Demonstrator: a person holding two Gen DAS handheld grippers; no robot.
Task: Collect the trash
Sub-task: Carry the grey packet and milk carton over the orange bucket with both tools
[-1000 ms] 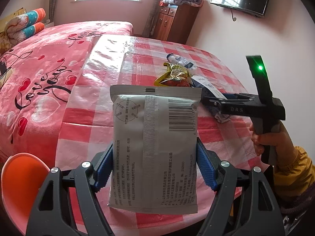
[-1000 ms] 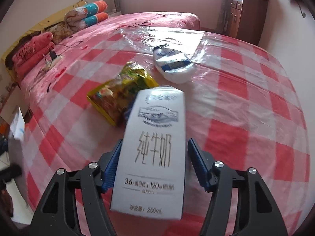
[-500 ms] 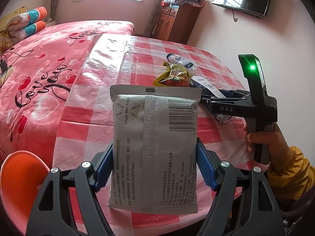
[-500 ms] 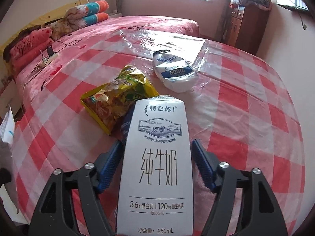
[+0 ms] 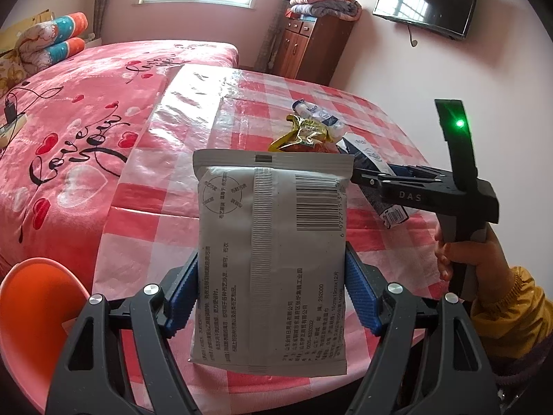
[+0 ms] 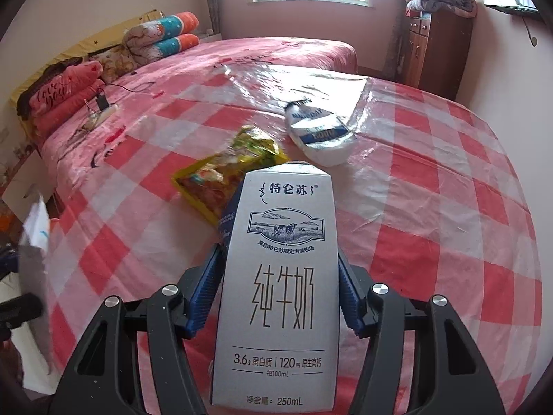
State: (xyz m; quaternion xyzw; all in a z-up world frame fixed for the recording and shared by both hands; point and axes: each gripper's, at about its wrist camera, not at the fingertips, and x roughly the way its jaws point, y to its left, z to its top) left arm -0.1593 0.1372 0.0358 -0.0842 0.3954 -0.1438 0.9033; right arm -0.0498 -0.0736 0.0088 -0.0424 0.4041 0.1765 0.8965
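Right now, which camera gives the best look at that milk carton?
The right wrist view: the milk carton fills it, front label facing the camera. The left wrist view shows only a slanted side of it, partly hidden behind the right gripper.

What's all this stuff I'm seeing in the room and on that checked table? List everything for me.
milk carton: one, white with dark print, between the right gripper's pads.
grey pouch: one, grey-white with barcode, clamped in the left gripper.
snack wrapper: one, yellow, lying on the table.
white packet: one, white and blue, on the table beyond the wrapper.
table: one, red and white checked cover under clear plastic.
bed: one, pink heart cover, beside the table.
cabinet: one, brown wood, folded blanket on top.
television: one, black, on the wall.
orange bin: one, lower left.
left gripper: black, blue pads.
right gripper: black, blue pads, jaws just closing onto the carton.
hand: one, yellow sleeve.
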